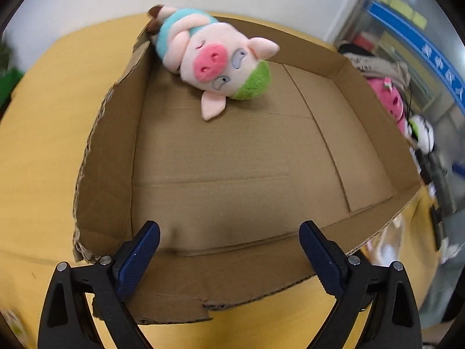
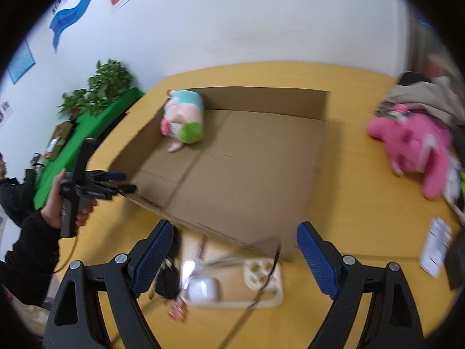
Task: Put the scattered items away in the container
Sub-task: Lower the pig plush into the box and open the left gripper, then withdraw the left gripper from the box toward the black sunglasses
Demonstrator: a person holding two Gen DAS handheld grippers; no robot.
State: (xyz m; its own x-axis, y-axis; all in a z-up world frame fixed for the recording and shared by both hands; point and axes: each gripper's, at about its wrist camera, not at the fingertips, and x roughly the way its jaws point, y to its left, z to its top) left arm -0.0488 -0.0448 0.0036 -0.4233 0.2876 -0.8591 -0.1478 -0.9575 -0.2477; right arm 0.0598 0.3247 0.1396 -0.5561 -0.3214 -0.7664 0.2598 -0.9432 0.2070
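A shallow cardboard box [image 1: 116, 151] lies on the yellow table [image 1: 37, 151]; it also shows in the right wrist view [image 2: 261, 96]. A plush pig [image 1: 212, 58] in a teal shirt and green hat lies in the box's far left corner, also seen in the right wrist view [image 2: 183, 119]. A pink plush toy [image 2: 418, 148] lies on the table right of the box, partly visible in the left wrist view [image 1: 391, 101]. My left gripper [image 1: 229, 232] is open and empty over the box's near wall; it shows in the right wrist view [image 2: 122, 183]. My right gripper [image 2: 235, 238] is open and empty above the box's near right corner.
A beige tray [image 2: 261, 279] with a white case [image 2: 203, 289] and cables lies near my right gripper. A white card [image 2: 436, 247] lies at the right. Clothes and a bag [image 2: 418, 93] sit behind the pink toy. A green table [image 2: 87, 133] and plants stand at the left.
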